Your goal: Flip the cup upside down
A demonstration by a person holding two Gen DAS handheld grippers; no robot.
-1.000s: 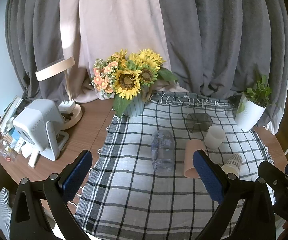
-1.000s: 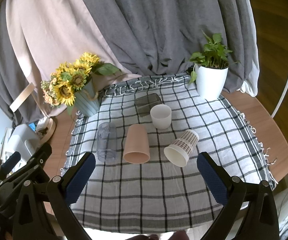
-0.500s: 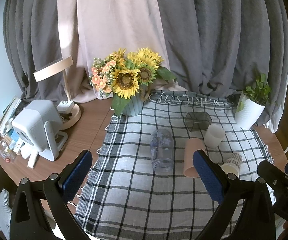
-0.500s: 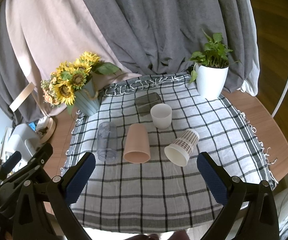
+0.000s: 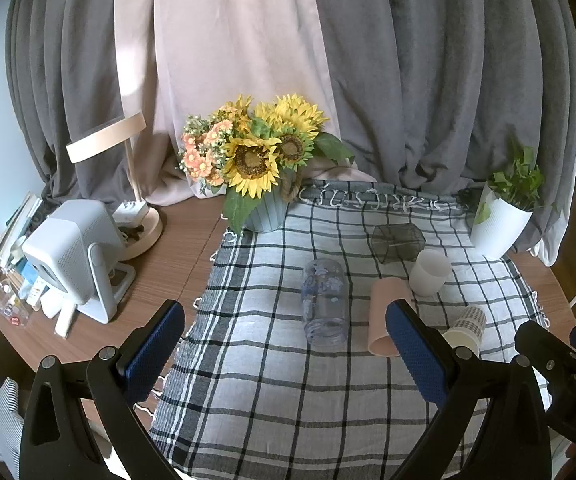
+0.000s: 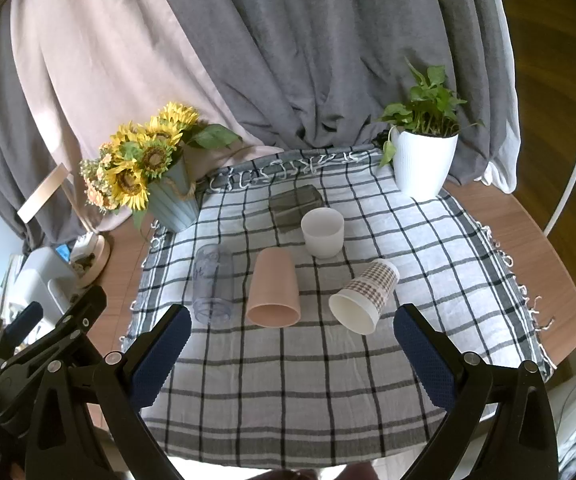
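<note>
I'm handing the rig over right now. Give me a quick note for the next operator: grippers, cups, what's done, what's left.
Left gripper: open, empty, hovering above the near cloth.
Right gripper: open, empty, hovering likewise.
White cup: upright, mouth up, mid-cloth.
Pink cup, clear cup and checked paper cup: on their sides, mouths toward the grippers.
Dark glass: on its side behind the white cup.
Done: nothing, no cup gripped or inverted.
Left: which cup is meant is not clear; the upright white one seems likeliest. Grip it, turn it mouth-down, set it on the cloth.
</note>
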